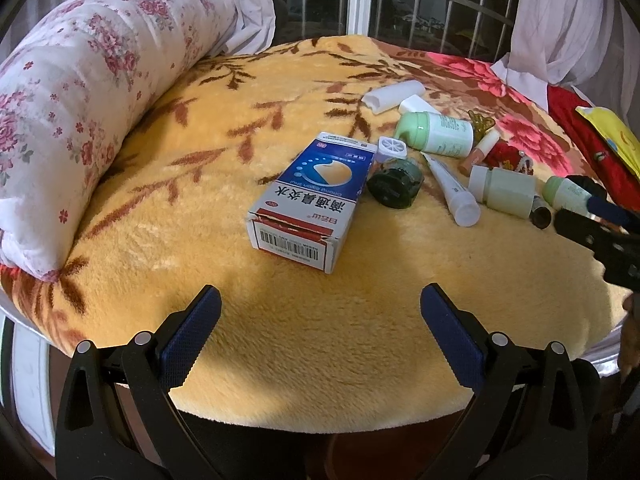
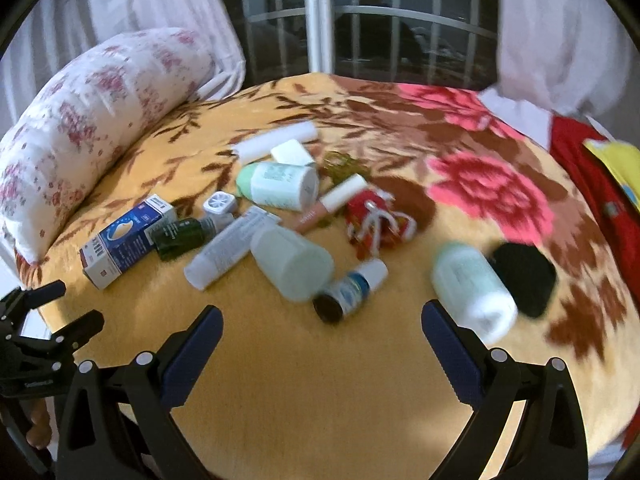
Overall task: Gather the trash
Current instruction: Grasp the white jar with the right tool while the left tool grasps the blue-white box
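Trash lies scattered on a yellow floral blanket [image 1: 280,340]. A blue-and-white medicine box [image 1: 308,200] lies straight ahead of my open left gripper [image 1: 320,300], with a gap between them. Beside the box are a dark green bottle [image 1: 396,184], a white tube [image 1: 452,188] and pale green bottles [image 1: 440,132]. My right gripper [image 2: 322,320] is open and empty, with a small blue-labelled dropper bottle [image 2: 352,288] just beyond its fingertips. A pale green jar [image 2: 292,260] and a mint bottle [image 2: 472,292] flank that bottle. The box [image 2: 128,240] shows at the left there.
A floral bolster pillow [image 1: 80,92] runs along the left edge. A red pouch [image 2: 376,224], a black pad [image 2: 524,276], red cloth [image 2: 600,184] and curtains [image 2: 552,32] before a barred window stand behind. The blanket's front edge [image 1: 320,420] is close to my fingers.
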A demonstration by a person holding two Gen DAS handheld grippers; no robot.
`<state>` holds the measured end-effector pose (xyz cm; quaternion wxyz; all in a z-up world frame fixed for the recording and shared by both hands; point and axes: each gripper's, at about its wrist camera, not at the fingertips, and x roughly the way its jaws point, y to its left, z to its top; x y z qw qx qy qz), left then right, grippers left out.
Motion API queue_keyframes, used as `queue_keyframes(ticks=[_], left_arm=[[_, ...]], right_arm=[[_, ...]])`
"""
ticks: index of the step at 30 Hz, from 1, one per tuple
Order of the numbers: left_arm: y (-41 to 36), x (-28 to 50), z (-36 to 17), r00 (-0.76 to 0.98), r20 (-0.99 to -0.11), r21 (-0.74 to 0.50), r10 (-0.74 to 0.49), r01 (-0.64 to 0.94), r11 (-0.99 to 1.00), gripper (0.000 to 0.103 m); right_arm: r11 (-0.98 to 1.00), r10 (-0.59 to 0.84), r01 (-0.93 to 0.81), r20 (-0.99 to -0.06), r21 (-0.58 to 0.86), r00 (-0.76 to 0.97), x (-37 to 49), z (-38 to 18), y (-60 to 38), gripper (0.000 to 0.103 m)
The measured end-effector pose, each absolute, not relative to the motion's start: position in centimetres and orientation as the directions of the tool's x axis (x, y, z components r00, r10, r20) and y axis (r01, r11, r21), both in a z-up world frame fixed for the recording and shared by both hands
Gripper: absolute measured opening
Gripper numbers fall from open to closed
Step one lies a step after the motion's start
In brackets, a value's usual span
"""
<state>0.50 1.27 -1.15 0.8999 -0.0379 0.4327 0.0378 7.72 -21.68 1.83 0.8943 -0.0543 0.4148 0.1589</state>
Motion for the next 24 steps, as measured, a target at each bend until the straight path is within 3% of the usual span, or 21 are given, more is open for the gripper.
queue_keyframes(ticks=[6, 14, 16, 17, 21, 24], left_arm=[[1.5, 1.0, -0.7, 0.614, -0.788, -0.032, 0.043, -0.112, 0.993, 0.097], [1.9, 1.3, -0.7, 0.608, -0.792, -0.027, 0.052, -0.121, 0.992, 0.098], [2.0, 1.3, -0.9, 0.606, -0.794, -0.029, 0.050, -0.120, 0.992, 0.098], [2.0, 1.3, -1.0, 0.604, -0.796, -0.030, 0.049, -0.120, 0.992, 0.097], [2.2, 1.4, -1.3, 0.597, -0.801, -0.035, 0.044, -0.120, 0.992, 0.098], [2.3, 1.3, -1.5, 0.597, -0.802, -0.041, 0.040, -0.121, 0.992, 0.097]], right_arm=[[0.870, 0.322, -0.490, -0.804, 0.043, 0.501, 11.8, 0.1, -19.1, 0.098], [0.849, 0.377, -0.511, -0.830, 0.132, 0.412, 15.4, -1.6, -18.8, 0.098], [0.844, 0.379, -0.517, -0.837, 0.138, 0.394, 15.7, -1.9, -18.4, 0.094], [0.845, 0.371, -0.518, -0.845, 0.136, 0.384, 15.9, -2.2, -18.2, 0.090], [0.840, 0.348, -0.530, -0.866, 0.118, 0.358, 16.1, -2.9, -17.2, 0.058], [0.841, 0.344, -0.526, -0.873, 0.124, 0.346, 16.1, -2.9, -16.8, 0.048]])
